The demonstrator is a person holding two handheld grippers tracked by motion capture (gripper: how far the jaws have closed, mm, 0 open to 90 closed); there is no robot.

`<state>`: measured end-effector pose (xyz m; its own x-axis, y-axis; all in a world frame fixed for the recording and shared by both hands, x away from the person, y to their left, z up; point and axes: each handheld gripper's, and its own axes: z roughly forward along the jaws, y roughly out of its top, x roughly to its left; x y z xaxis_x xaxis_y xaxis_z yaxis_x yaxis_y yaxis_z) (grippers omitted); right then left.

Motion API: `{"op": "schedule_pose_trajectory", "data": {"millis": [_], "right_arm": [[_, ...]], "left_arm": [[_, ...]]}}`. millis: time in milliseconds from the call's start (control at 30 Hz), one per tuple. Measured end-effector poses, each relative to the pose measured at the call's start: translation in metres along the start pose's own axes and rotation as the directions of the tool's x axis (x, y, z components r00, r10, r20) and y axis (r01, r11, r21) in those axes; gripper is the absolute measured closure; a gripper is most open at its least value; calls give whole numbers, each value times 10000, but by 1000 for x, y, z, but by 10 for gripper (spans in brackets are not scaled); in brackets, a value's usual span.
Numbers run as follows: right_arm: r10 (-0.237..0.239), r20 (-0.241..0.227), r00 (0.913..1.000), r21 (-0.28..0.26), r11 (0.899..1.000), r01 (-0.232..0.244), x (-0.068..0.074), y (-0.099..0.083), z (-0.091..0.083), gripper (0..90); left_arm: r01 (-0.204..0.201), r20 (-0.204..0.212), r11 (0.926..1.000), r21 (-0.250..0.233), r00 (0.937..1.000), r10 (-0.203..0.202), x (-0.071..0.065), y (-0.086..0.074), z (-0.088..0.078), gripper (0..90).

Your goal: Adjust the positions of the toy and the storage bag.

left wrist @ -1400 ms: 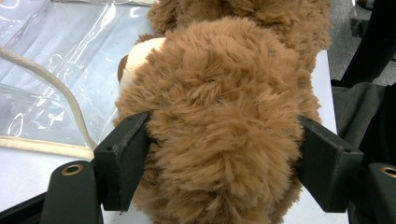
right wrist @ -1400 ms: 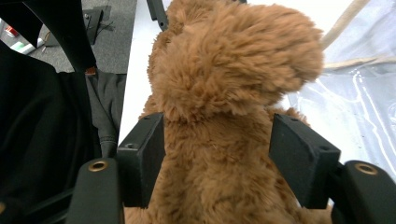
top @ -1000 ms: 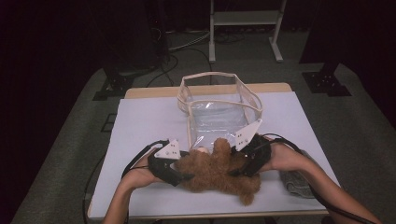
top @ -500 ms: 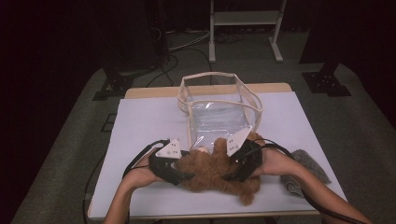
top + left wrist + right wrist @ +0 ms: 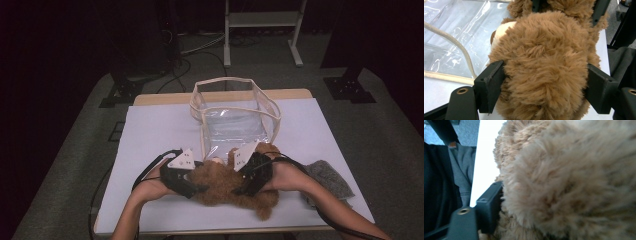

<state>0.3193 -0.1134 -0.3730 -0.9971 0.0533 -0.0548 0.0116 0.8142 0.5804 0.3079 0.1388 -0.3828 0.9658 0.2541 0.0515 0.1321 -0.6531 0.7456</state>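
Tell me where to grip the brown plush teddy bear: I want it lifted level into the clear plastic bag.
Grip the brown plush teddy bear at both ends, from left and right: it lies lengthwise across the table. The left hand-held gripper already clamps its round head; the right hand-held gripper comes in at the body end.

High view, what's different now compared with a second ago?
The right gripper slid inward along the brown plush bear, uncovering the grey cloth by the right forearm; its jaws have just been closing, with fur between them. The left gripper stays clamped on the bear. Bear and clear bag kept their places.
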Motion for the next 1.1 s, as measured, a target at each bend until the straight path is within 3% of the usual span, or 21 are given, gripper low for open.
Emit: {"op": "schedule_pose_trajectory", "data": {"millis": [67, 233, 500, 667, 800, 900, 1000, 1100], "right_arm": [[-5, -3, 10000, 4, 10000, 5, 0, 0, 0, 313], [6, 34, 10000, 82, 10000, -7, -1, -2, 0, 454], [361, -275, 9990, -418, 9984, -373, -4, -9, -5, 589], [757, -453, 9961, -334, 9965, -772, -8, -7, -5, 534], [516, -471, 9976, -346, 9980, -532, -8, -6, -3, 445], [636, -486, 9968, -367, 9972, -654, -7, -6, -2, 406], [508, -190, 9985, -357, 9980, -515, -3, -4, 0, 329], [421, -4, 9991, -229, 9989, -421, 0, -2, 2, 308]], "left_arm": [[-3, -1, 10000, 8, 10000, 3, 0, 0, 0, 235], [1, 4, 10000, -19, 10000, -1, -1, 0, 0, 231], [-49, 61, 9999, -139, 10000, 49, -2, 0, -2, 228], [9, 31, 10000, -68, 10000, -9, -1, -1, -2, 228], [-11, 31, 10000, -26, 10000, 11, -1, -2, -2, 226], [-22, 16, 10000, -9, 10000, 22, -2, -1, -1, 225], [-31, 15, 10000, 15, 10000, 31, -2, -1, -1, 225], [-52, 11, 10000, 33, 10000, 52, -2, -1, -1, 225]]}}
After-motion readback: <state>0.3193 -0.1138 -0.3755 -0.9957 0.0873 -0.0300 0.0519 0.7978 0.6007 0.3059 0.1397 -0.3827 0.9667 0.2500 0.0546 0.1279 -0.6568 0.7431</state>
